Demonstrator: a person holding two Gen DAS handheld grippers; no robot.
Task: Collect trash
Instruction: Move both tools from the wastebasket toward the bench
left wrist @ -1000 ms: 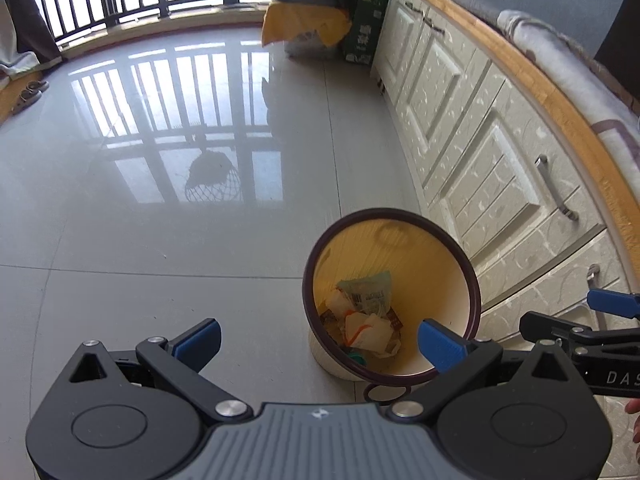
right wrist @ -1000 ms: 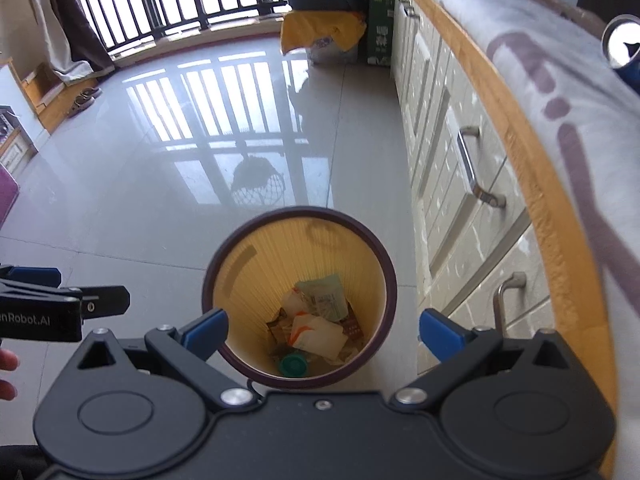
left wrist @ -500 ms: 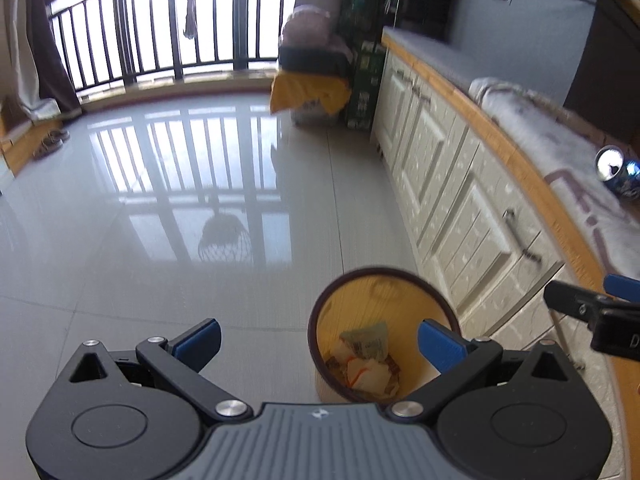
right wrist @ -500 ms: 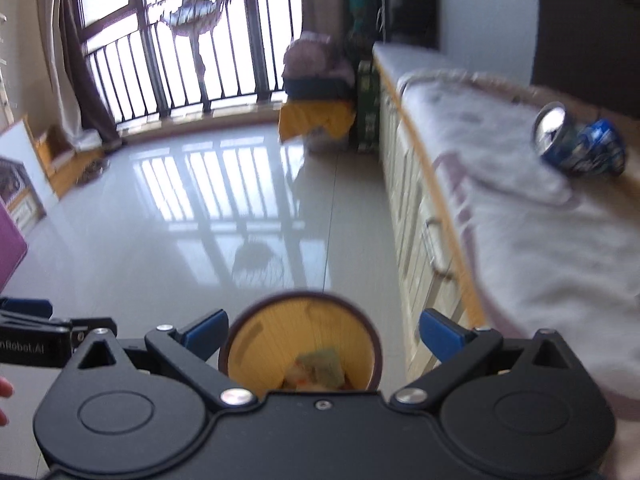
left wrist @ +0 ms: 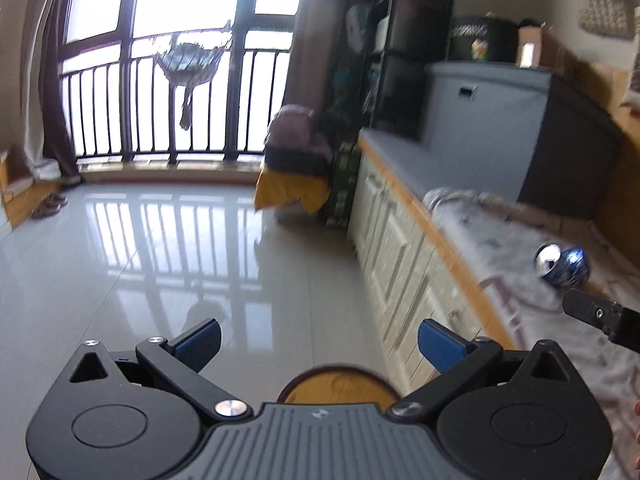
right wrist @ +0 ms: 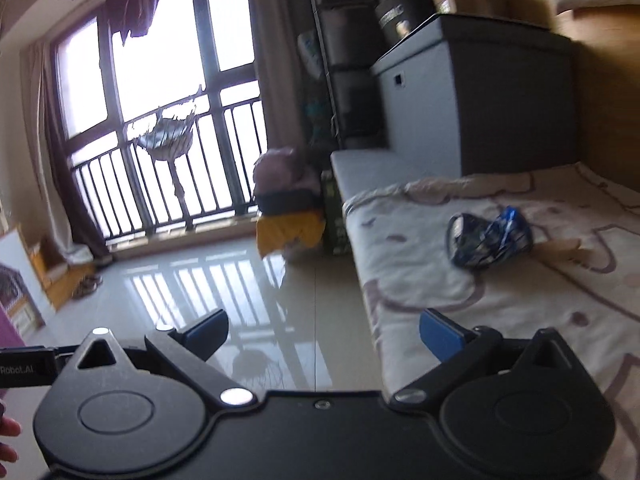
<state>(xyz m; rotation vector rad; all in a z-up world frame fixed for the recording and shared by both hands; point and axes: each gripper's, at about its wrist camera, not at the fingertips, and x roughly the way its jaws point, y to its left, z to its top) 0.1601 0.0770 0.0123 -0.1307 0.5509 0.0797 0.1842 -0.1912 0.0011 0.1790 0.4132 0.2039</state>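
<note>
Left view: the left gripper is wide open and holds nothing. The can lies on its side on the blanket, shiny end toward the window. The bin peeks out below, well apart from the can.

Right view: the right gripper is wide open and empty too. The can looks squashed, lying long-ways across the blanket. It could roll or slip if pinched on its round side.

Both views tilted up, bin nearly gone
</note>
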